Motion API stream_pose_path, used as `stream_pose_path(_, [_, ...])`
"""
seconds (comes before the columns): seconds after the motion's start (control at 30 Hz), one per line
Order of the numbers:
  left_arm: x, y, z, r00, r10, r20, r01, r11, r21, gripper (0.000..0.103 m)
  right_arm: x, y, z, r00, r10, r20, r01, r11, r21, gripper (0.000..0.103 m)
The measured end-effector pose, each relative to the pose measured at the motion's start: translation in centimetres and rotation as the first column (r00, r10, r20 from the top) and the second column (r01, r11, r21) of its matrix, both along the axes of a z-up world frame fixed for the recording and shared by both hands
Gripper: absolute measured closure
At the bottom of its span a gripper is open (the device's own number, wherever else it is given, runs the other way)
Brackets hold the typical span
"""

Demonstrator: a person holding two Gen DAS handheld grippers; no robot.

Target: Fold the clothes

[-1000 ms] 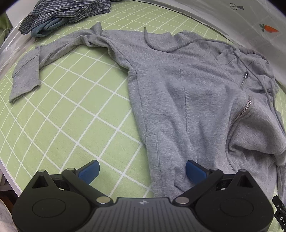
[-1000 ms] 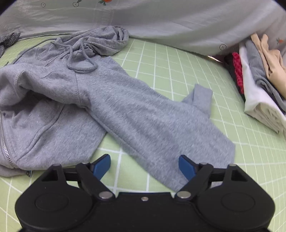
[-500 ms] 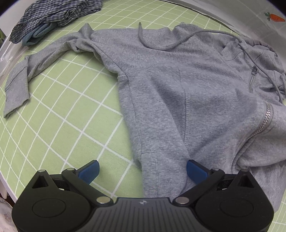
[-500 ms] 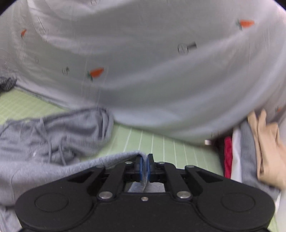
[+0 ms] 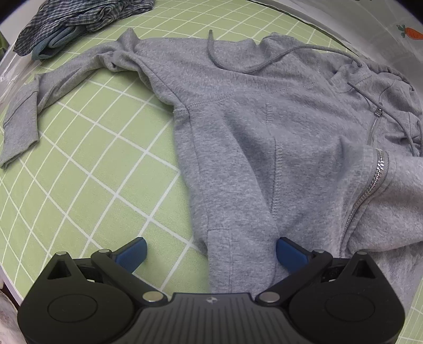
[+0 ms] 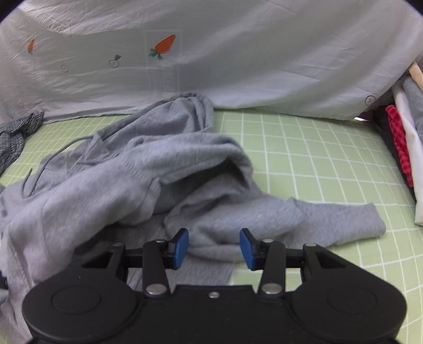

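Left view, nearest: the left gripper [image 5: 211, 254] has its jaws spread wide and holds nothing. The hoodie [image 5: 264, 137] hem runs between the two blue pads [image 5: 132, 253], nearer the right-hand one, which sits at the fabric's edge; whether it touches cannot be told. The other pad is over bare mat [image 5: 79, 158].

Beyond the gripper, the hoodie lies front up on the green gridded mat. Its zipper [image 5: 375, 180] runs up the right side, part undone, with one front panel bunched over. A sleeve [image 5: 39, 98] stretches out to the left, cuff flat on the mat. A drawstring [image 5: 238, 66] loops across the chest. The hood lies at the far right.

Farthest left, a plaid garment [image 5: 79, 16] sits in a heap on the mat, apart from the sleeve.

Right view, nearest: the right gripper [image 6: 214, 247] has its jaws part open, a moderate gap, nothing clamped. The other sleeve [image 6: 290, 219] lies just beyond and below the pads, crumpled, its cuff pointing right on the mat.

Behind it the hoodie body is rumpled and humped, the hood bunched against a pale sheet [image 6: 238, 53] printed with carrots. At the far right edge stands a stack of folded clothes [image 6: 404, 148], well apart from the hoodie.
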State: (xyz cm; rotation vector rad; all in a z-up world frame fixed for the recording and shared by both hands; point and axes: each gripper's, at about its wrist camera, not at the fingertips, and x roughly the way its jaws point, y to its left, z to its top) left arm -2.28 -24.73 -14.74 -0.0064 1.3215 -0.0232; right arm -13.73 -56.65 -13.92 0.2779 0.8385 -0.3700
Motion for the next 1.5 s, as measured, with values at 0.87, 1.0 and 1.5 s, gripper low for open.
stream_pose_path(0.87, [-2.0, -0.4, 2.1, 0.991, -0.089, 0.104, 0.097, 0.992, -0.084, 0.071, -1.2, 0.3, -1.8, 0.997, 0.040, -0.064, -0.038, 0.999, 0.033, 0.095])
stream_pose_path(1.0, [-1.7, -0.3, 2.5, 0.983, -0.113, 0.144, 0.135, 0.980, -0.149, 0.088, -5.7, 1.4, -1.0, 0.994, -0.078, -0.071, 0.083, 0.993, 0.079, 0.095])
stream_pose_path(1.5, [1.1, 8.9, 6.9, 0.971, -0.126, 0.205, 0.159, 0.975, -0.152, 0.080, -13.2, 13.9, 0.1, 0.991, -0.067, -0.119, 0.092, 0.972, 0.215, 0.073])
